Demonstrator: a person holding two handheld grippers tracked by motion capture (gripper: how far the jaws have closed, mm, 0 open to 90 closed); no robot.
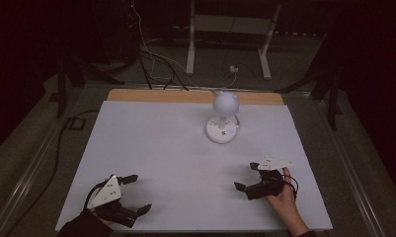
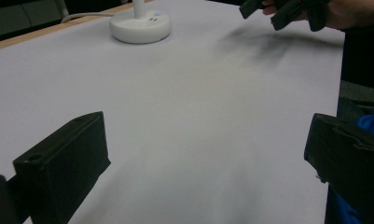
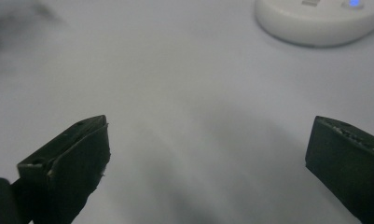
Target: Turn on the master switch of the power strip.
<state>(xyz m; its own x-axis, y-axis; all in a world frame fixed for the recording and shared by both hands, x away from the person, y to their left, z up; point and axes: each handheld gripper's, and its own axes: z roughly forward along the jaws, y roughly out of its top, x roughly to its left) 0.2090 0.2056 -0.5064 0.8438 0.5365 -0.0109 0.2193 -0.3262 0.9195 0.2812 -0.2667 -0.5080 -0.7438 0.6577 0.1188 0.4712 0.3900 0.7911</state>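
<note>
A lab or recording room, kept dark. A white sheet-covered tabletop (image 1: 176,158) with a bare wooden far edge stands on grey carpeted floor (image 1: 32,148). Loose black and white cables (image 1: 153,61) run across that floor behind it, among black tripod-like stand legs (image 1: 69,74) and a white metal frame on two feet (image 1: 230,34). Black curtains or walls close off the back.

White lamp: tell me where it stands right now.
In the high view the white lamp stands on the table's far right part, beyond the right gripper, near the wooden edge.
</note>
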